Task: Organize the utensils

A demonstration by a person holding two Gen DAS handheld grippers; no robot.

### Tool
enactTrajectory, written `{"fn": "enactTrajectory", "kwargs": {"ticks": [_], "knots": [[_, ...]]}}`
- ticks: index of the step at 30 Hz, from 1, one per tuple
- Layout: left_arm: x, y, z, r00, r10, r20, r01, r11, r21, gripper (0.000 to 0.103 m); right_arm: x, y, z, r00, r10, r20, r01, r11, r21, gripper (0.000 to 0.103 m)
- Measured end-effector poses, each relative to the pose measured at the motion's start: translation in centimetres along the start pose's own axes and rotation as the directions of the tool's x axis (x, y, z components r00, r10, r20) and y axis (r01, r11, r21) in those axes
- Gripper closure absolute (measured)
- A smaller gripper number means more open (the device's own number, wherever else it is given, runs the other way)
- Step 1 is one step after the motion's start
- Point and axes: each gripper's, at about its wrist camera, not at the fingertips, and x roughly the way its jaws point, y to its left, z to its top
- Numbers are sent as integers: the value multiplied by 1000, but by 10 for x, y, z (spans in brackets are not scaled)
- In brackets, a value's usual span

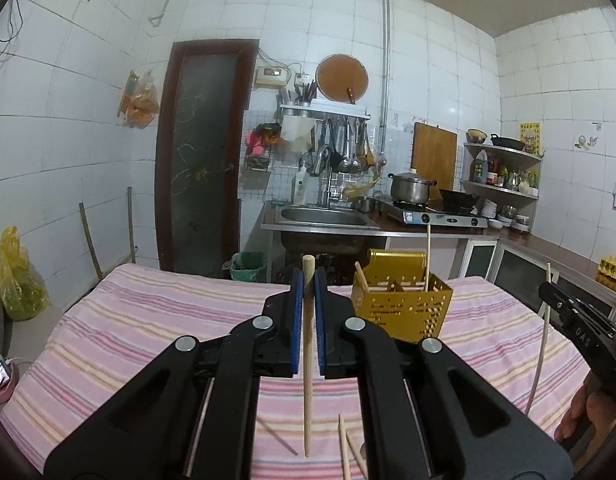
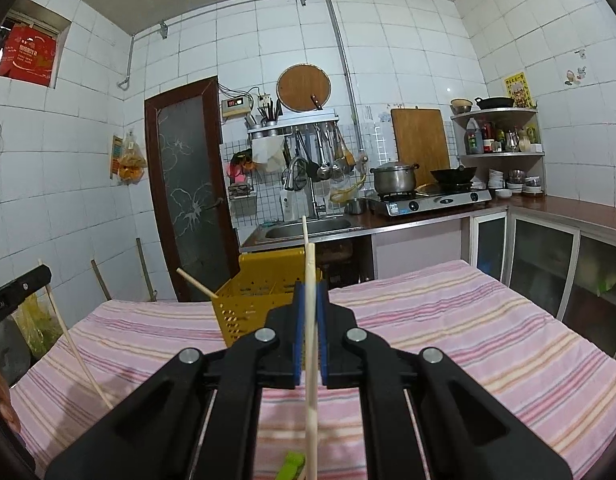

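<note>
Striped worktop (image 1: 147,320), yellow utensil basket (image 1: 404,308) at far edge w/ chopsticks inside. Left claw (image 1: 308,300) pinching upright chopstick (image 1: 308,400); right claw (image 2: 310,304) pinching another chopstick (image 2: 312,400). Light, stiff, prob. slippery; best gripped mid-shaft.

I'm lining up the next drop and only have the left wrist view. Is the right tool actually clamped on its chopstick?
Observer: Yes. The right tool is shut on a chopstick, upright between its blue pads.
Operator: Anything beneath it?
Observer: A small green thing shows over the striped cloth, at the picture's bottom edge; I cannot tell what it is.
Operator: And the basket from there?
Observer: The yellow basket stands just ahead, slightly left of the tool's tips.
</note>
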Motion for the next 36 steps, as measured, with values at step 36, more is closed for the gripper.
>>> {"fn": "enactTrajectory", "kwargs": {"ticks": [36], "knots": [[210,-96,77,987,-133,93,131,991,31,99,192,15,96,960,22,278,-33,999,34,97]]}}
